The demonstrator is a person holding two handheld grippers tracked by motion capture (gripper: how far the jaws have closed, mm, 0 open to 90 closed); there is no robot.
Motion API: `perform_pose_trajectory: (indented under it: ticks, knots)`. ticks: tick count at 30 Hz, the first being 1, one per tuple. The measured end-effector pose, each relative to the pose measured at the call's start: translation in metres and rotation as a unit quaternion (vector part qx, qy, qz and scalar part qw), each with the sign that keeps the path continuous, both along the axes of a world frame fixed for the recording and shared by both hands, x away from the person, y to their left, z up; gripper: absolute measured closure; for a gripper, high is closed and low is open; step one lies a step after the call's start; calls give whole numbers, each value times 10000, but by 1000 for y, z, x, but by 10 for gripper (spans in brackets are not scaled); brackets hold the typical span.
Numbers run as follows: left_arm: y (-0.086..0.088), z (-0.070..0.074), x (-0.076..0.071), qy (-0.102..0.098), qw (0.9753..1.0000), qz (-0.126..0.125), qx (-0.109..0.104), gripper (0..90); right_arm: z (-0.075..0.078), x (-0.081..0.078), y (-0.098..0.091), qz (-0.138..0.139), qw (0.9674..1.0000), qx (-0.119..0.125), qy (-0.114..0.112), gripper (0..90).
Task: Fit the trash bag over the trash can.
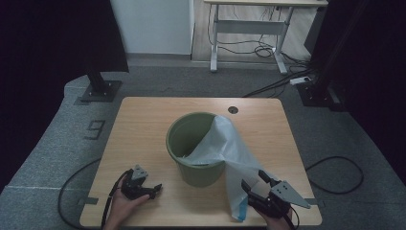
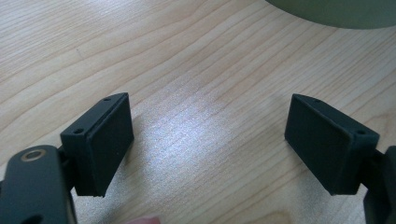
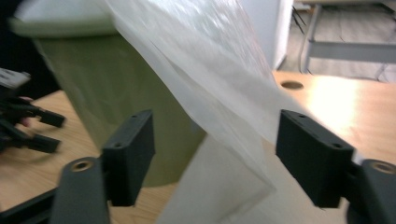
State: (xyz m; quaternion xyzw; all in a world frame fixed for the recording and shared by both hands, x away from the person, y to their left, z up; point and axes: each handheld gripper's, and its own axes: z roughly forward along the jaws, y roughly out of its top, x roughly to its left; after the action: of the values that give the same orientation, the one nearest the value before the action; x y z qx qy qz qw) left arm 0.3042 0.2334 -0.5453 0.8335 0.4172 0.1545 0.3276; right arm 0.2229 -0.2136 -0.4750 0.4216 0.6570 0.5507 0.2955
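Bag (image 1: pixel 229 148): thin, pale, translucent plastic film. I judge it nearly weightless, limp and slick; it will crumple and slide rather than hold a shape, and could tear if I yank it against the rim. One part lies inside the bin (image 1: pixel 191 143); the rest drapes over the rim on my right side and runs down onto the worktop (image 1: pixel 143 124), ending near the front edge just beside my right gripper (image 1: pixel 256 184). A bluish strip shows at that low end.

Bin: green, upright, mid-worktop, stiff-walled. Looks light enough to shift or tip if the bag drags on it.

Where to grip: best on a doubled fold of the hanging sheet, near a free edge, so the pads bite several layers. A single layer would likely slip out.

Right gripper: jaws spread wide, not pressing anything. In the right gripper view the bag (image 3: pixel 219 107) hangs between the two pads (image 3: pixel 133 154), loose, with air on both sides. The gripper points up and across toward the bin (image 3: pixel 107 93), low over the worktop at the front right.

Left gripper (image 1: pixel 153 188): also spread, nothing between the pads (image 2: pixel 109 140), bare wood (image 2: pixel 201 140) beneath. It sits low at the front left, aimed toward the bin's base (image 2: pixel 336 11), well apart from the bag. Good place from which to steady the bin.
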Motion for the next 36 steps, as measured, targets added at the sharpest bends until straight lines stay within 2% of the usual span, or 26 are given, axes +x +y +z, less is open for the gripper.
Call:
perform_pose_trajectory:
  ticks: [1, 3, 6, 7, 10, 12, 14, 17, 24, 33, 36]
  knots:
    - [0, 0, 0, 1, 10000, 2, 0, 152, -3, 2, 0, -92, 9999, 5, 53, 339]
    - [0, 0, 0, -1, 10000, 5, 1, 152, -8, 5, -2, -186, 9997, 56, 146, 496]
    - [0, 0, 0, -14, 10000, 48, -7, 166, -13, 8, -5, -242, 9996, 26, 123, 716]
    - [1, 0, 0, -17, 10000, 63, -10, 171, -13, 8, -6, -267, 9996, 7, 88, 764]
    - [0, 3, -1, 9, 9999, 111, 60, 188, -12, 9, -10, -285, 9996, 71, 33, 836]
    - [0, 7, -3, -43, 9999, 116, 112, 200, -11, 9, -14, -309, 9994, 122, -12, 878]
    - [0, 12, -4, -92, 9998, 128, 81, 205, -10, 8, -16, -318, 9993, 171, -53, 888]
    - [3, 23, -7, -157, 9997, 158, -102, 210, -7, 7, -19, -270, 9993, 243, -115, 889]
    - [6, 55, -20, -425, 9984, 65, -361, 216, 17, 7, -24, -191, 9978, 459, -437, 889]
    - [0, 97, -36, -884, 9944, -209, -539, 237, 54, 17, -15, -6, 9937, 671, -900, 889]
    - [-2, 107, -38, -865, 9928, -313, -771, 267, 60, 24, -8, 119, 9928, 701, -959, 889]
